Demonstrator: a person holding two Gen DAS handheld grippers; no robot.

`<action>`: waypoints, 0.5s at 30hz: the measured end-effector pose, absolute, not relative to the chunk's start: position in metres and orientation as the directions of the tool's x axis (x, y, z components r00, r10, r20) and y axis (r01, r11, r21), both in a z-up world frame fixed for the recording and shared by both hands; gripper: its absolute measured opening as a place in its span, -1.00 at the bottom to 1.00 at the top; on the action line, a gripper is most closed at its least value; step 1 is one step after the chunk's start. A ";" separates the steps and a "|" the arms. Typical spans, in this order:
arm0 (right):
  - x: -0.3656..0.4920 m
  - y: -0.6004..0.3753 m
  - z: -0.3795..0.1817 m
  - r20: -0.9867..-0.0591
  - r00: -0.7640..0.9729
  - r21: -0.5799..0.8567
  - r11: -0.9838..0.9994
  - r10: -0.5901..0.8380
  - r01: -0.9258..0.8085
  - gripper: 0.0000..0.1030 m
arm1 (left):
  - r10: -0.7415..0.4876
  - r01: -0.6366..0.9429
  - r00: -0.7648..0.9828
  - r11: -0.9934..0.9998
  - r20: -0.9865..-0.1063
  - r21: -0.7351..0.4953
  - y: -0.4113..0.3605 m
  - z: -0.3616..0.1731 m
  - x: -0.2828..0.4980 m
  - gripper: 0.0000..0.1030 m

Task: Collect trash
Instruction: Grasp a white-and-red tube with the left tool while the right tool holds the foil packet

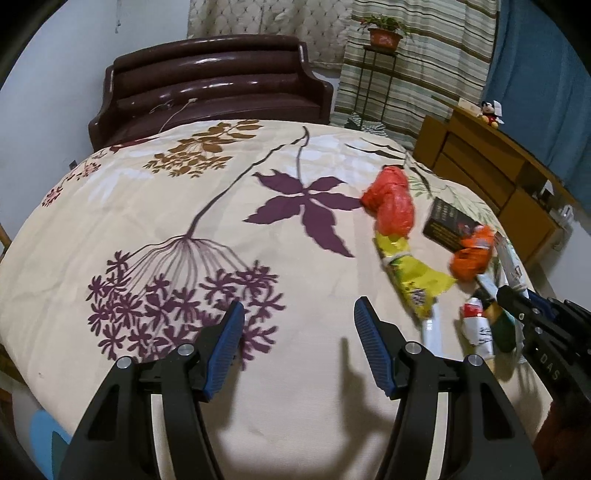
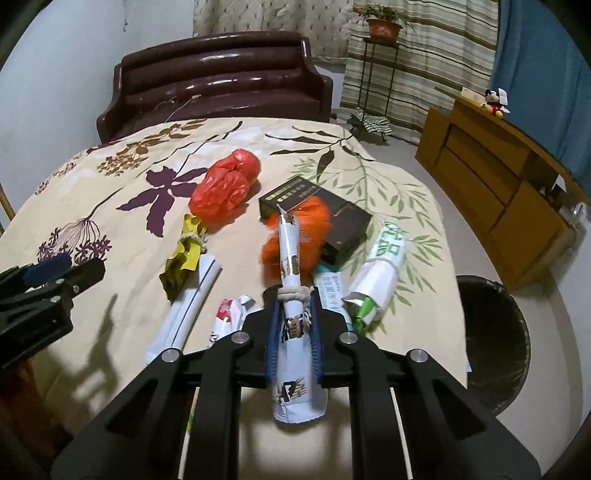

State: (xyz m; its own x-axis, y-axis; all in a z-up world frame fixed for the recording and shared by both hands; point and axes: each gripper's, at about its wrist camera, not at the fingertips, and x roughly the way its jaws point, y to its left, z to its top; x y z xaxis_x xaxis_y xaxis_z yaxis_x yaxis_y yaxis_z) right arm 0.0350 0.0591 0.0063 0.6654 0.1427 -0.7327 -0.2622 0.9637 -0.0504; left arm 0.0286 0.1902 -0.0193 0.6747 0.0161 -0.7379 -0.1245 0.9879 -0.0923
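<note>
My right gripper (image 2: 294, 325) is shut on a rolled white wrapper (image 2: 291, 350) tied with string, held above the bed. Trash lies on the floral bedspread (image 2: 110, 177): a red plastic bag (image 2: 225, 188), an orange bag (image 2: 306, 229), a dark box (image 2: 332, 218), a yellow-green wrapper (image 2: 184, 254), a white tube (image 2: 188, 314), a small red-and-white packet (image 2: 227, 317) and a green-printed white roll (image 2: 380, 273). My left gripper (image 1: 299, 332) is open and empty over the bedspread (image 1: 147, 206), left of the red bag (image 1: 391, 203) and yellow wrapper (image 1: 413, 273).
A dark trash bin (image 2: 495, 343) stands on the floor right of the bed. A brown headboard (image 2: 221, 74) is at the far end. A wooden dresser (image 2: 498, 184) stands at the right, a plant stand (image 2: 380, 29) behind.
</note>
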 end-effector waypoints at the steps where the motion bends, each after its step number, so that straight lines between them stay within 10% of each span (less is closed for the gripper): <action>1: 0.034 0.057 0.007 -0.731 0.667 -0.047 0.965 0.143 -0.259 -0.73 | 0.011 -0.115 0.677 0.989 -0.736 -0.091 0.186 -0.018 0.029 0.18; 15: 0.017 -0.002 0.014 -0.708 0.697 -0.013 0.984 0.118 -0.180 -0.73 | -0.077 0.030 0.696 0.996 -0.713 -0.078 0.110 -0.003 0.024 0.18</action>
State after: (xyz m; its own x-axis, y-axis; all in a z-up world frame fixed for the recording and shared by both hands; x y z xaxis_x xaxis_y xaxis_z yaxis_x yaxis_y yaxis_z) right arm 0.0169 -0.0021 0.0142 0.6967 0.1178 -0.7076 -0.1796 0.9836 -0.0131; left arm 0.0243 0.1099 -0.0034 0.6964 -0.0770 -0.7135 0.0298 0.9965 -0.0784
